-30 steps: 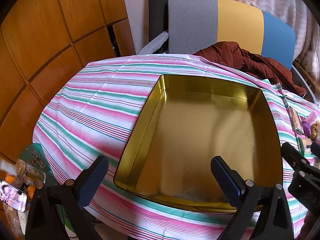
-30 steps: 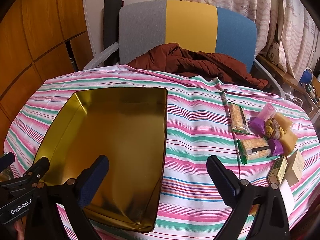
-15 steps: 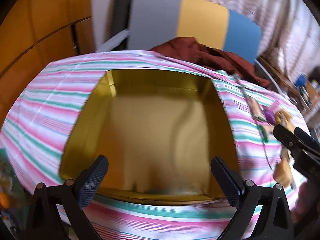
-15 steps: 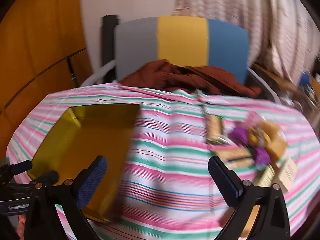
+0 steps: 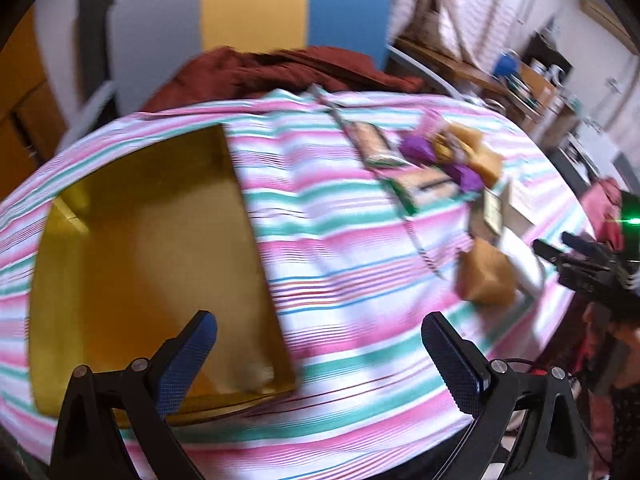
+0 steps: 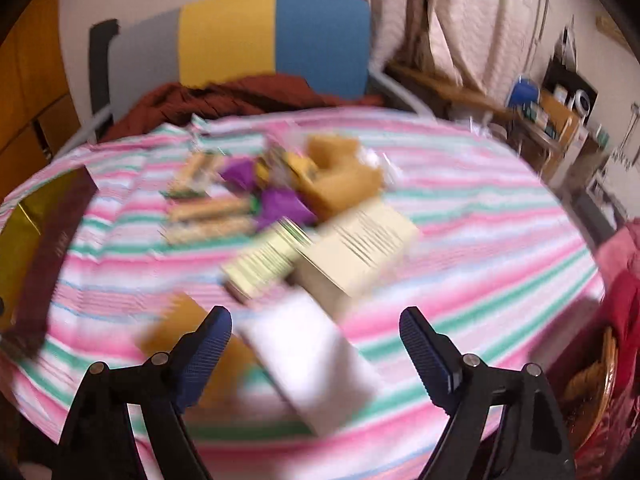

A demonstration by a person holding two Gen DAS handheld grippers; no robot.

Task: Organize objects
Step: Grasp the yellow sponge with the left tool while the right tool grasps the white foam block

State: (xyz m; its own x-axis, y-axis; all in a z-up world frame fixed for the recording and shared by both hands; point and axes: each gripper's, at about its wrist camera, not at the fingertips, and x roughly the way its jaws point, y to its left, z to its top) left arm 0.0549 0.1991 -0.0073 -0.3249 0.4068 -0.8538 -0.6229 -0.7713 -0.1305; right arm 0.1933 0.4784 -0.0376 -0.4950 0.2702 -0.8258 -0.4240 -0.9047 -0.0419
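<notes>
An empty gold tin tray [image 5: 52, 320] lies on the left of the striped tablecloth; its edge shows in the right wrist view [image 6: 24, 232]. A pile of snack packets and small boxes [image 5: 440, 168] lies to its right, also seen blurred in the right wrist view [image 6: 280, 208]. A white box [image 6: 312, 360] and a tan packet [image 6: 176, 324] lie just ahead of my right gripper [image 6: 316, 344], which is open and empty. My left gripper [image 5: 320, 356] is open and empty over the tray's right edge. The right gripper shows at the right in the left wrist view [image 5: 560, 252].
A chair with a grey, yellow and blue back [image 5: 256, 8] holds a dark red garment [image 5: 272, 72] behind the table. Curtains and a cluttered shelf [image 6: 560, 120] stand at the right. A basket [image 6: 592, 380] and a red cloth are beside the table's right edge.
Both grippers have swung to the right, away from the tray and toward the pile of packets and boxes. Both views are motion-blurred. Both grippers stay open.
</notes>
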